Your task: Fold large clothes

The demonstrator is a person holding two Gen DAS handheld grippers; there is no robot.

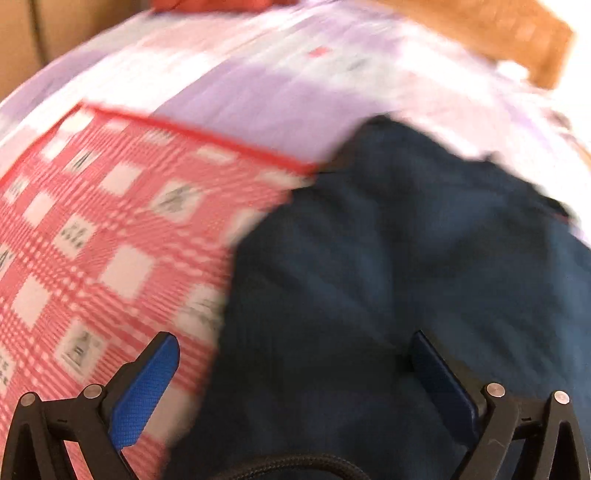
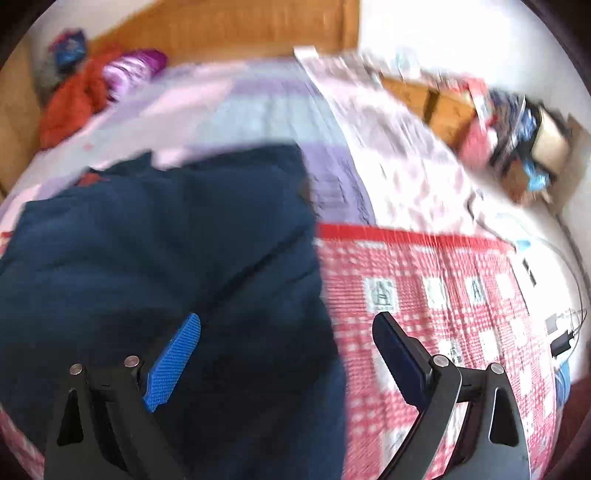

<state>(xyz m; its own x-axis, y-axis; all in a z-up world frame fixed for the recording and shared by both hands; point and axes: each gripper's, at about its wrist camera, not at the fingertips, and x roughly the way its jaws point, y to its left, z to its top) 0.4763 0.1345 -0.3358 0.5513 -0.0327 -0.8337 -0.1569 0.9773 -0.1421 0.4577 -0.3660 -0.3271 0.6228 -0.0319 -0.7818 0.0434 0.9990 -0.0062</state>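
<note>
A dark navy garment (image 1: 388, 266) lies spread on a red-and-white checked mat (image 1: 103, 236) on a bed. In the right wrist view the garment (image 2: 155, 266) fills the left and middle, with the mat (image 2: 436, 314) to its right. My left gripper (image 1: 295, 354) is open above the garment's left edge, one blue pad over the mat, and holds nothing. My right gripper (image 2: 286, 339) is open above the garment's right edge and holds nothing. Both views are motion-blurred.
A lilac and pink bedsheet (image 2: 258, 107) covers the bed beyond the mat. An orange garment (image 2: 74, 99) and a purple-white bundle (image 2: 129, 70) lie at the far left corner. A wooden headboard (image 2: 240, 26) stands behind. A cluttered wooden stand (image 2: 517, 133) and cables (image 2: 565, 332) are at the right.
</note>
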